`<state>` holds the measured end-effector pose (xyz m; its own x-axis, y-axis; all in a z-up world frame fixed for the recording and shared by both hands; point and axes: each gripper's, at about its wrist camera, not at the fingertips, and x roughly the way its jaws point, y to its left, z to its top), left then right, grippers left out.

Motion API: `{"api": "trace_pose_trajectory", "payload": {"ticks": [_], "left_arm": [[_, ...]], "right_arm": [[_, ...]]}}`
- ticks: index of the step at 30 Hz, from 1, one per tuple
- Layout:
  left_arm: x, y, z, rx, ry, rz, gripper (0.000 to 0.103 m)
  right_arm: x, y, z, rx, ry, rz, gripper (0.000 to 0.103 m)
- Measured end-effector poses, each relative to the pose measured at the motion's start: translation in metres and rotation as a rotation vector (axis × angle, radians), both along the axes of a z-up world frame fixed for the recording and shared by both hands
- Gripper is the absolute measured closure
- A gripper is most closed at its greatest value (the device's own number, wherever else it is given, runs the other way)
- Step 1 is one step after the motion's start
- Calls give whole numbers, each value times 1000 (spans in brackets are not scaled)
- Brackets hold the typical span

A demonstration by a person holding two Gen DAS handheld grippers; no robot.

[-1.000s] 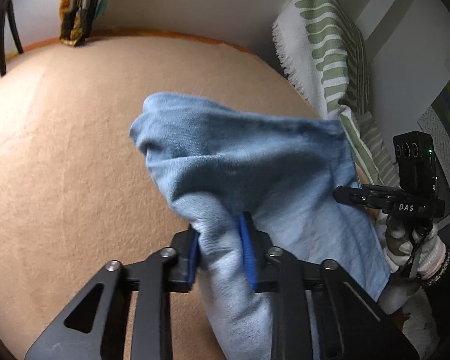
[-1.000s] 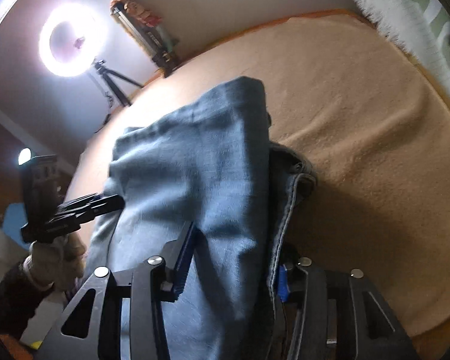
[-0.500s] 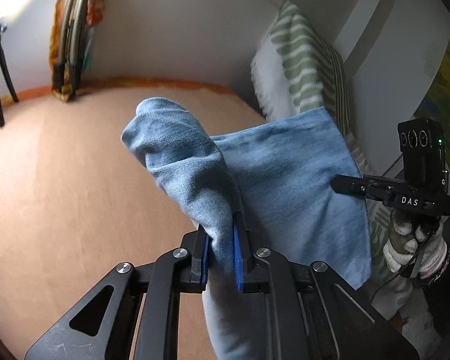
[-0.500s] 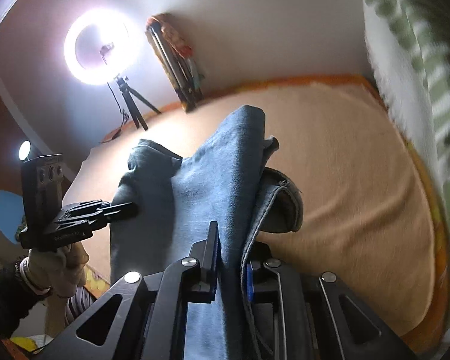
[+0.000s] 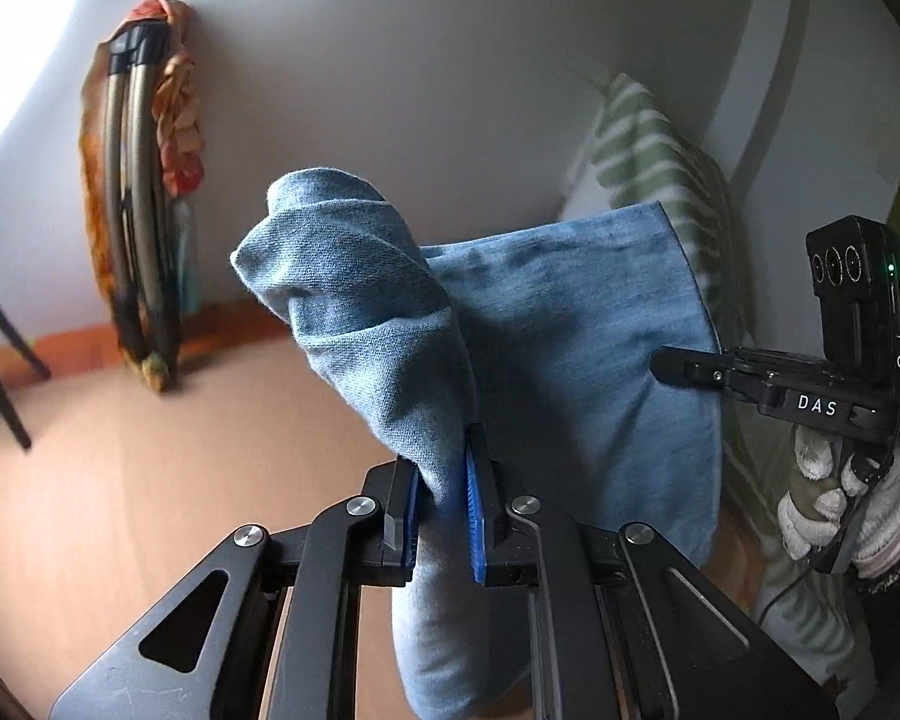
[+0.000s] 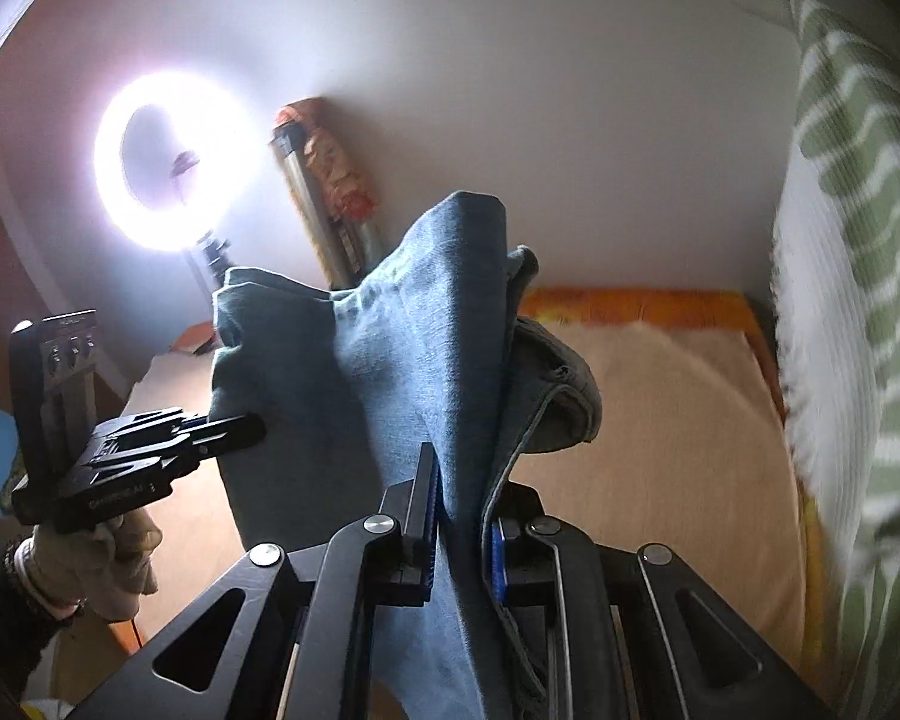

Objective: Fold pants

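Pants (image 5: 570, 330) now higher, between both tongs

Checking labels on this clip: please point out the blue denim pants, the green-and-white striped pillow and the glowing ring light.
blue denim pants (image 5: 570, 360), left wrist view, flat hanging panel.
green-and-white striped pillow (image 6: 852, 276), right wrist view, striped face.
glowing ring light (image 6: 114, 192), right wrist view, left rim.
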<state>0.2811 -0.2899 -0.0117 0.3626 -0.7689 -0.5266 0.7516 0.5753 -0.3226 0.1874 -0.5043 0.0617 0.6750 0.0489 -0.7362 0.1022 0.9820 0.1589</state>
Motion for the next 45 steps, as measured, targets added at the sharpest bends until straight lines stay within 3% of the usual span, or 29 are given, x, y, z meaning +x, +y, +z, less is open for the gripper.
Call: {"api": "trace_pose_trajectory", "payload": {"ticks": [5, 12, 15, 17, 19, 24, 26, 28, 34, 40, 45], "left_arm": [[48, -18, -10, 17, 0, 40, 92], [97, -40, -43, 72, 19, 121, 92], [105, -43, -53, 115, 21, 167, 90], [104, -38, -53, 117, 23, 185, 89], [96, -34, -47, 118, -15, 187, 88], [69, -11, -24, 91, -58, 181, 87], [44, 2, -11, 86, -106, 183, 81], [33, 9, 0, 70, -120, 186, 64], [-36, 47, 31, 30, -196, 202, 43], [-95, 79, 46, 18, -237, 216, 26], [-139, 99, 52, 19, -263, 238, 23]], "right_arm": [[59, -25, -10, -8, -5, -13, 91], [133, -45, -55, -75, 41, -38, 90], [150, -52, -72, -122, 65, -82, 80], [155, -56, -78, -177, 82, -127, 63], [149, -57, -76, -203, 62, -146, 48], [126, -51, -61, -186, 22, -150, 44], [109, -41, -54, -183, 6, -142, 42], [90, -27, -46, -192, -16, -124, 39], [31, 14, -22, -244, -81, -97, 26], [-31, 48, 7, -243, -139, -90, 15], [-73, 75, 17, -277, -159, -100, 7]]}}
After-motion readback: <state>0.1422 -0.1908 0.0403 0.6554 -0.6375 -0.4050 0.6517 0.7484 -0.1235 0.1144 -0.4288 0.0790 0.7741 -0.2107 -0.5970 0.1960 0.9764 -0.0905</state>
